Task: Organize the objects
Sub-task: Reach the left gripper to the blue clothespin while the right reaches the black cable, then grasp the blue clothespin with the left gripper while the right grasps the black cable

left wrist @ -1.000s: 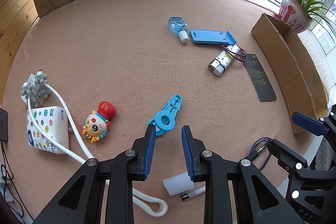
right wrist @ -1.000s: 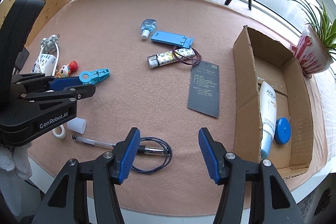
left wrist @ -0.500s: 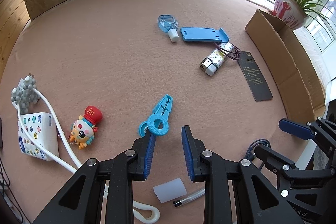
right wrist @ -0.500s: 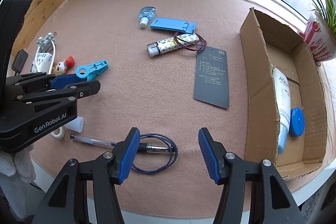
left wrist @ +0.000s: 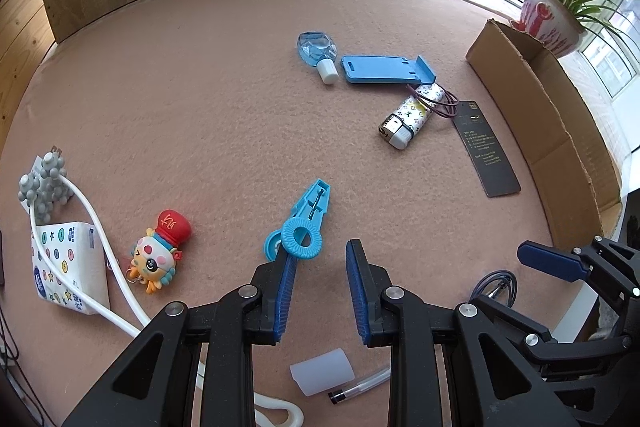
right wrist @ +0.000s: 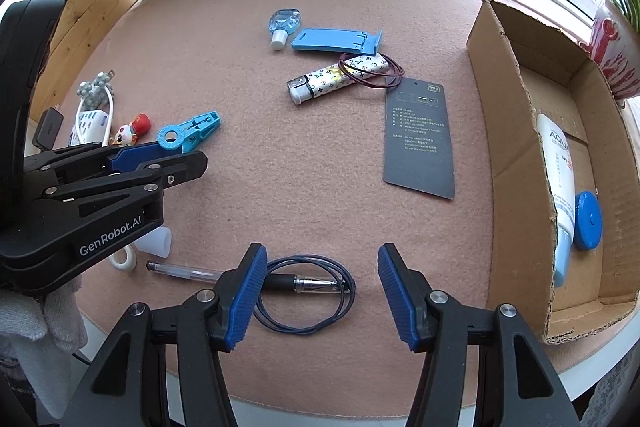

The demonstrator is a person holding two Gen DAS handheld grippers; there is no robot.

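Just ahead of my left gripper (left wrist: 318, 259) lies the light-blue plastic clip (left wrist: 305, 223), its ring end almost at the tip of my left-hand finger (left wrist: 285, 283); the jaws stand narrowly apart with nothing between them. Beside the clip sits a small cartoon keychain figure (left wrist: 160, 251), then a white cable (left wrist: 100, 227) over a patterned tissue pack (left wrist: 66, 267). Below my fingers are a translucent cap (left wrist: 322, 371) and the end of a pen (right wrist: 240, 277).

My right gripper (right wrist: 320, 271) is spread wide and empty, pointing steeply down above the pen and a coiled dark cord (right wrist: 308, 293). Beyond is open pink felt mat (right wrist: 300, 179), then a black card (right wrist: 420, 135), a patterned lighter (right wrist: 336, 77) with hair ties, a blue phone stand (right wrist: 334, 40) and a small blue bottle (right wrist: 283, 23). To my right stands the cardboard box (right wrist: 508, 163), near wall upright, holding a white tube (right wrist: 558, 183) and a blue round lid (right wrist: 588, 215). The mat's front edge is close under my right fingers
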